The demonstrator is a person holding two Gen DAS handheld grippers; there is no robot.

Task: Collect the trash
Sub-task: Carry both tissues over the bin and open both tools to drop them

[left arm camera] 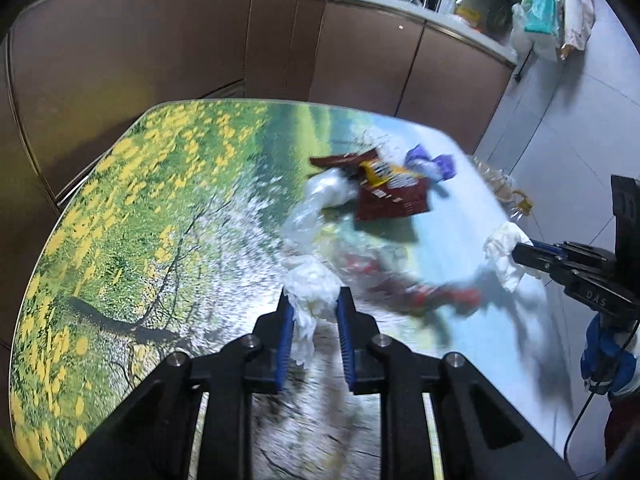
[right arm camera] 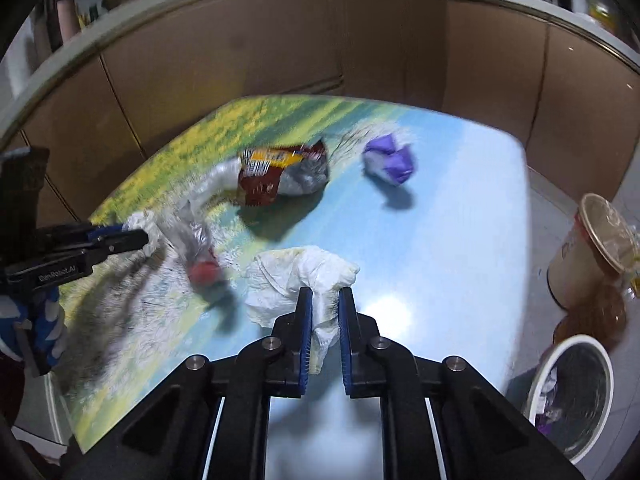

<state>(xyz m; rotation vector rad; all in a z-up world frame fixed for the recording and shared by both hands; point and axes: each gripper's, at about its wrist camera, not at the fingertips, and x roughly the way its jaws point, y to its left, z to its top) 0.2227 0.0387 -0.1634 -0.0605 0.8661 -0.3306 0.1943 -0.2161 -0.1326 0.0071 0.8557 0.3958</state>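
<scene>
My left gripper (left arm camera: 314,302) is shut on a crumpled white tissue (left arm camera: 310,288) above the table; it also shows in the right wrist view (right arm camera: 136,240). My right gripper (right arm camera: 325,300) is shut on another crumpled white tissue (right arm camera: 296,276), seen from the left wrist view (left arm camera: 504,252) too. On the table lie a red and yellow snack wrapper (left arm camera: 394,190) (right arm camera: 276,174), a purple crumpled wrapper (left arm camera: 434,164) (right arm camera: 390,160), a clear plastic bag (left arm camera: 320,196) and a crushed bottle with a red cap (right arm camera: 202,270).
The table (left arm camera: 160,200) has a flower-field print top. Brown cabinets (left arm camera: 160,40) stand behind it. A white trash bin (right arm camera: 572,392) with scraps inside and a tan bucket (right arm camera: 592,248) stand on the floor at the right.
</scene>
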